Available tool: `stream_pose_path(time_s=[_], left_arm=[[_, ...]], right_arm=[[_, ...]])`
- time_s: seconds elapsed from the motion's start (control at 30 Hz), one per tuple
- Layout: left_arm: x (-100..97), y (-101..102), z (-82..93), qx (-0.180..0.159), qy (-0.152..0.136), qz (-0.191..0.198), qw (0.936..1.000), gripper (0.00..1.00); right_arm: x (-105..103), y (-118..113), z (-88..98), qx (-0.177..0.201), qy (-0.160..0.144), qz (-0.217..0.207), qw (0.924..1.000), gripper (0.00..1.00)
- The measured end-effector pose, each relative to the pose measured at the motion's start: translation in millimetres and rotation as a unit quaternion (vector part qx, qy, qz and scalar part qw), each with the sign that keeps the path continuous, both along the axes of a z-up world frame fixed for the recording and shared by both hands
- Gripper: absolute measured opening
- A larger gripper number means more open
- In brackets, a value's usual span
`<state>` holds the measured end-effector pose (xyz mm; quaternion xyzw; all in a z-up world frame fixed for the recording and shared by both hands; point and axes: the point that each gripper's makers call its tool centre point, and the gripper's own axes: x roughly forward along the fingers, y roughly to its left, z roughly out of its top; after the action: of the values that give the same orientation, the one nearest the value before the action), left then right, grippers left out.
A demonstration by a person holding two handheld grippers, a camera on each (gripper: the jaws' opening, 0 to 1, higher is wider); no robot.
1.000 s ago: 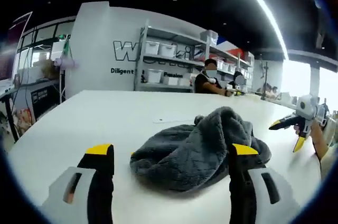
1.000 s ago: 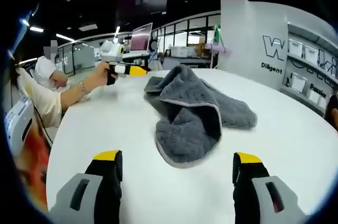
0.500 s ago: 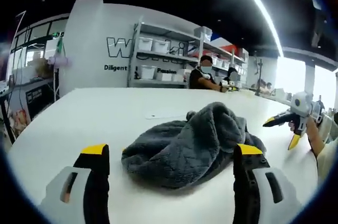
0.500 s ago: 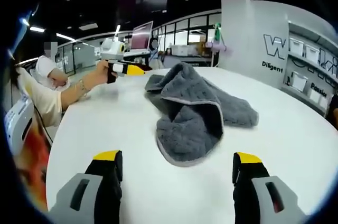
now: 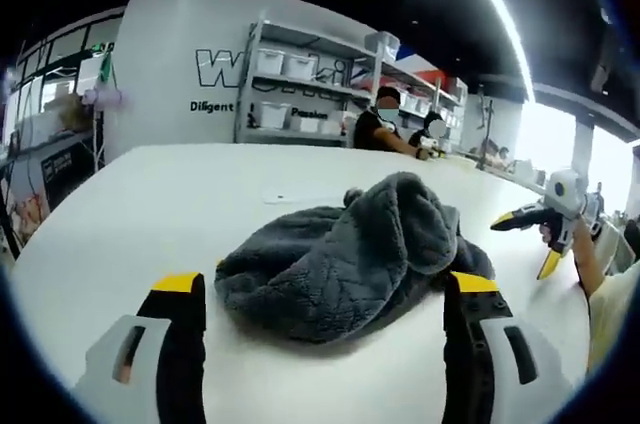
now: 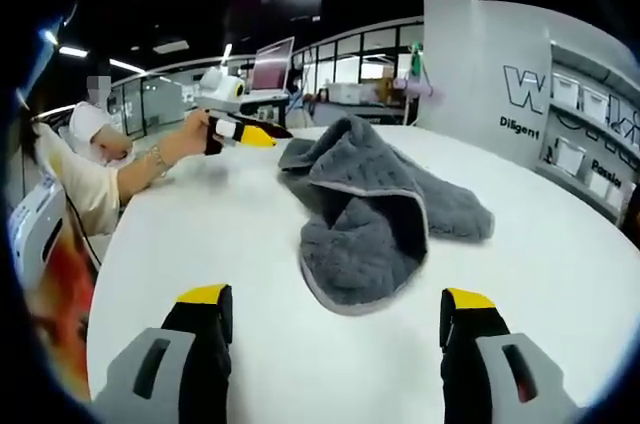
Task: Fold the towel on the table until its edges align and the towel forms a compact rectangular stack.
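Here crumpled towel on table, ahead of spread left tool.

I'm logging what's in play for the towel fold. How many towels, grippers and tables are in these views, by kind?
Towel: 1, grey, crumpled, not yet folded
Grippers: 2, left gripper and right gripper, both open and off the towel
Table: 1, white
Total: 4

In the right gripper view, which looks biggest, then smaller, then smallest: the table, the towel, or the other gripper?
1. Table: largest.
2. Towel.
3. Left gripper: smallest, but it sits farther from the camera, so it may look smaller than it really is.
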<state>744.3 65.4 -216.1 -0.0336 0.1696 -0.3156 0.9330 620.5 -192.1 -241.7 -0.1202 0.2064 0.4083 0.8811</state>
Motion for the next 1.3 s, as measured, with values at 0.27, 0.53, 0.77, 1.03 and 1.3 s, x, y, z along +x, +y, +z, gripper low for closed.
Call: stream_pose_path(time_s=[0.27,0.53,0.77,1.03,1.3], left_arm=[[-1.3,-4.5,-3.3,-0.006,0.013,-0.006,0.9999,0.99],[-1.8,-6.3,-3.5,-0.014,0.017,-0.01,0.9997,0.99],[-4.5,-7.4,1.0,-0.021,0.012,-0.016,0.9996,0.99],[-6.2,-10.9,5.8,-0.035,0.008,-0.028,0.999,0.97],[-4.8,-9.6,11.1,-0.041,0.001,-0.028,0.9988,0.96]], right_arm=[[-1.1,1.7,-2.5,-0.004,0.002,0.004,1.0,0.86],[-0.3,3.6,-0.2,0.003,-0.005,0.006,1.0,0.86],[-1.6,13.4,12.9,0.004,-0.051,0.025,0.9984,0.84],[8.4,16.8,24.6,0.038,-0.085,0.007,0.9956,0.68],[20.6,16.0,26.9,0.094,-0.09,-0.022,0.9913,0.4]])
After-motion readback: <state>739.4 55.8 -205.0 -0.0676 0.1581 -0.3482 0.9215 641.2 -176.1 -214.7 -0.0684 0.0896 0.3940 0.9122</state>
